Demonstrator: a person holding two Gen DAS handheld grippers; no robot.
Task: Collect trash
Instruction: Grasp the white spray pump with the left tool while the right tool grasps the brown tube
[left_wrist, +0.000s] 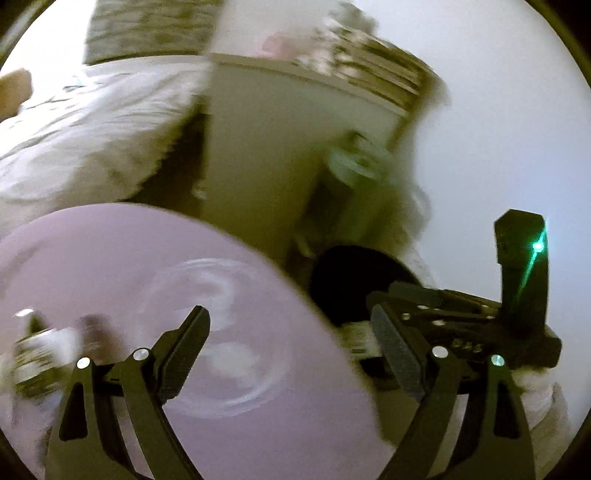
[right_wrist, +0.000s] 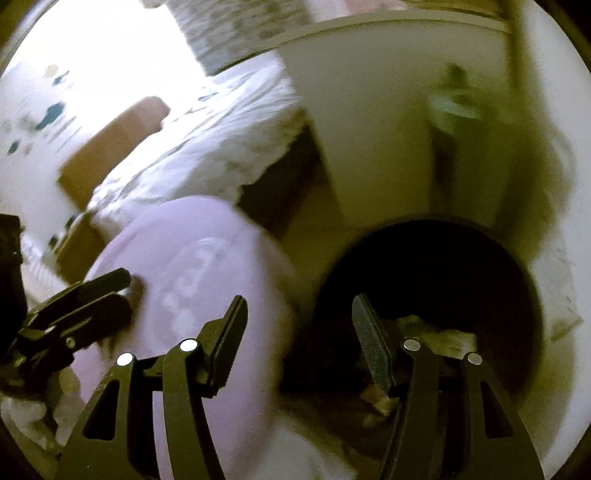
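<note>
The left claw (left_wrist: 291, 332) is hanging with its fingers spread wide and nothing between them, above the edge of a round lilac lid (left_wrist: 147, 295) with a faint embossed ring on its top. In the left wrist view the right claw (left_wrist: 384, 328) is showing just to the right, reaching over the dark round mouth of a trash bin (left_wrist: 347, 269); something pale and crumpled is sitting at its fingertip, too blurred to name. In the right wrist view the right claw (right_wrist: 299, 332) is also standing wide apart and gripping nothing, poised above the black opening of the bin (right_wrist: 443, 266), where pale crumpled trash (right_wrist: 439, 336) is lying inside, just beyond the right finger. The lilac lid (right_wrist: 192, 266) is sitting just left of the bin, and the left claw (right_wrist: 107, 284) is reaching across its left side. Behind both, a bed with a rumpled white duvet (right_wrist: 207, 140) is lying beside a white cabinet (right_wrist: 369, 129), with a brown cardboard box (right_wrist: 110, 147) resting on the bed. Both views are smeared by motion blur.
</note>
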